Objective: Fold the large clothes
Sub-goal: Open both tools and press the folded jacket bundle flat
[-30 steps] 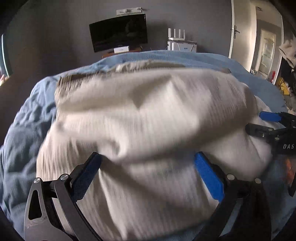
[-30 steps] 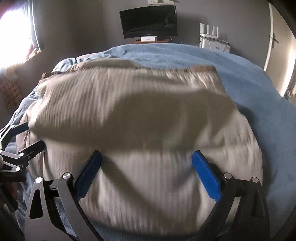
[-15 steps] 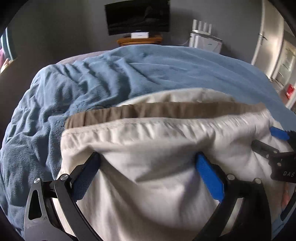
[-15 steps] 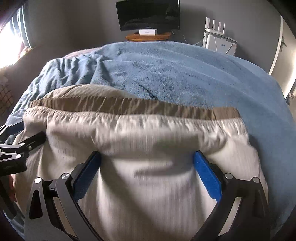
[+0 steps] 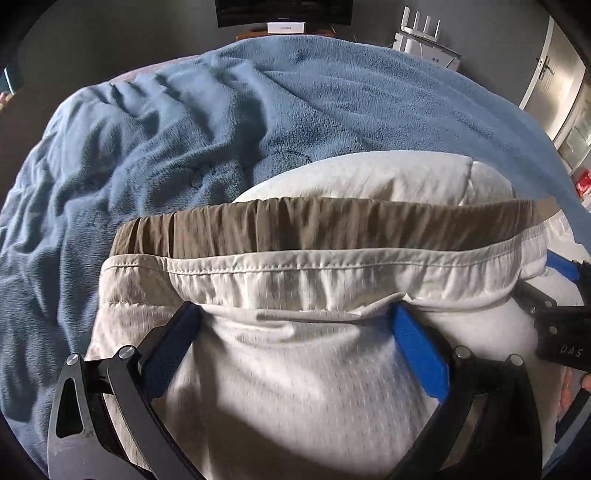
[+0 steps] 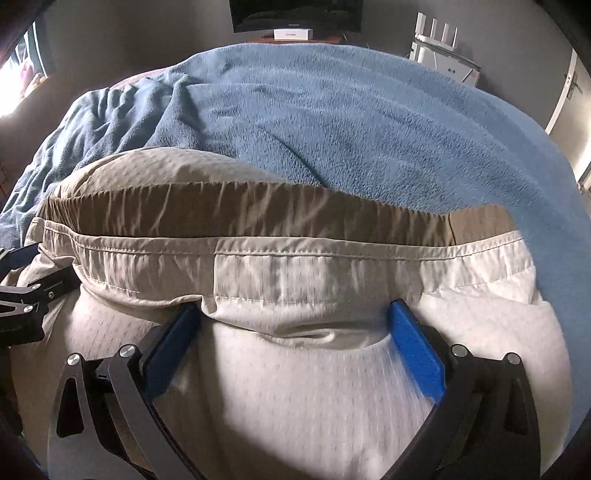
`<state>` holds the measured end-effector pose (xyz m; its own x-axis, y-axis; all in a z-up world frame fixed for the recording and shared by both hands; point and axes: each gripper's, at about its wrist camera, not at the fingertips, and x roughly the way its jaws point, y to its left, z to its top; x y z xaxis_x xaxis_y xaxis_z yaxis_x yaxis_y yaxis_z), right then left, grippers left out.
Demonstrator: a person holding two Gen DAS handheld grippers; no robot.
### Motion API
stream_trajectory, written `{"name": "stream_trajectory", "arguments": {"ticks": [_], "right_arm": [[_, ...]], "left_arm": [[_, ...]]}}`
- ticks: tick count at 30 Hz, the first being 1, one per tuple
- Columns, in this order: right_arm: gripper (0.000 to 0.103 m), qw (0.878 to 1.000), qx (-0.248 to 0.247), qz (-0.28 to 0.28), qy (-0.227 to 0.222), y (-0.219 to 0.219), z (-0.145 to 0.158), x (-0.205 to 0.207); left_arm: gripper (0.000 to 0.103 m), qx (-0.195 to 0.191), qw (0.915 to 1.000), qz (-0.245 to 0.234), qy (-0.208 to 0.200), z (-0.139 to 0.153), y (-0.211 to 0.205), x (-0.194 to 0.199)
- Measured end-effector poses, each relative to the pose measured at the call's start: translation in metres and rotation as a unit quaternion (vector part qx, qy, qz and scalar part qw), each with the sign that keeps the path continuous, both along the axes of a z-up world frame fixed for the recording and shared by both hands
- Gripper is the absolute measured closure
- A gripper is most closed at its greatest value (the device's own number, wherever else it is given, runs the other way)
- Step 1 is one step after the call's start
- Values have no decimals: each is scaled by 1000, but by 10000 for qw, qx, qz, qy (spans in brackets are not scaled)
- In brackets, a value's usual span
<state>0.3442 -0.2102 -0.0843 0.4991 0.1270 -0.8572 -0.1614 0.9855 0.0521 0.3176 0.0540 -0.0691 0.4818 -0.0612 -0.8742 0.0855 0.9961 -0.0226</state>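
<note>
Cream mesh shorts (image 5: 314, 369) with a gathered waistband (image 5: 332, 266) are held above a blue fleece blanket (image 5: 221, 122) on the bed. The waistband's long axis runs from 9 to 3 o'clock, crosswise just ahead of both sets of jaws. The left gripper (image 5: 295, 325) and right gripper (image 6: 295, 321) stand side by side along it, neither clearly nearer. Fabric is bunched between widely spread blue pads (image 5: 421, 354); whether anything is pinched cannot be told. Beyond, at 12 o'clock, a television (image 6: 295, 11) and router (image 6: 439, 40) are seen.
</note>
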Motion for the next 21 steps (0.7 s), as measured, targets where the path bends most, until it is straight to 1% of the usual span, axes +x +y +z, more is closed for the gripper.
{"name": "stream_trajectory", "arguments": {"ticks": [7,13,21], "right_arm": [[6,9999,91,-26,-71,-2,-9,-4],[6,10000,40,-30,-69,-1,-15,-7],[6,9999,37,-30,-118,0,-21,-13]], "left_arm": [[5,-86,9999,-41,-61,-9,1,-3],[5,-5,9999,-96,-41,-13,-3,-3],[5,62,9998,-117,-118,-18,-5,-7]]}}
